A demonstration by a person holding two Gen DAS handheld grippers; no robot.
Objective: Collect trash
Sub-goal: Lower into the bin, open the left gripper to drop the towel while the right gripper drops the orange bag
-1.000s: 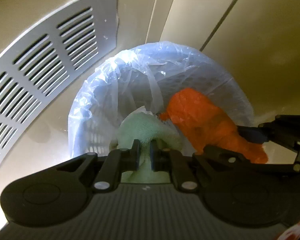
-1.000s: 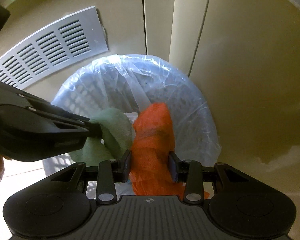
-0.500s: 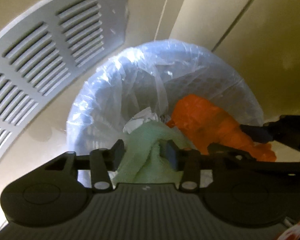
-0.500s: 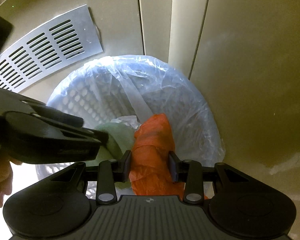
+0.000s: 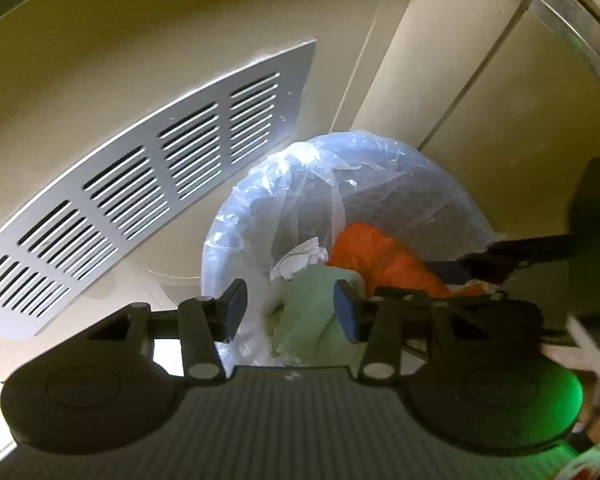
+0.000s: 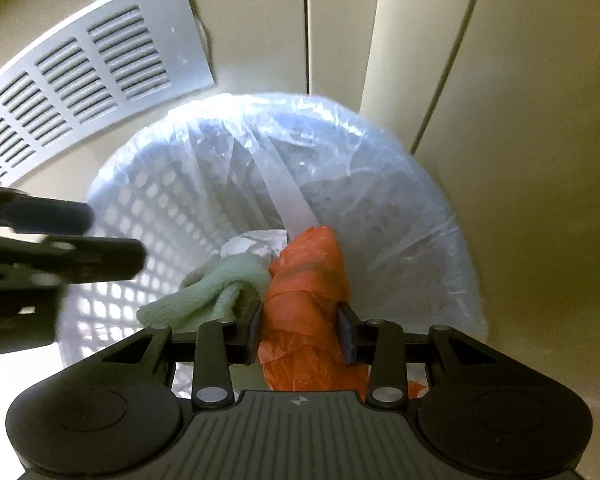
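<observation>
A white lattice bin (image 6: 160, 200) with a clear plastic liner stands on the floor below both grippers. Inside it lie a pale green cloth (image 6: 216, 284) and crumpled white paper (image 6: 252, 242). My right gripper (image 6: 300, 322) is shut on a crumpled orange plastic bag (image 6: 304, 280), which hangs down into the bin's mouth. My left gripper (image 5: 290, 304) is open above the bin (image 5: 228, 216), its pads clear of the green cloth (image 5: 312, 300) below. The orange bag (image 5: 376, 252) shows at the right in the left wrist view.
A grey slotted vent grille (image 5: 140, 200) is set in the beige wall just left of the bin, also the grille (image 6: 80, 68) in the right view. Beige cabinet panels (image 6: 520, 160) with vertical seams rise behind and to the right.
My left gripper opened and let go of the green cloth, which dropped into the bin; that gripper then lifted and drew back. My right gripper sank a little with the orange bag.
</observation>
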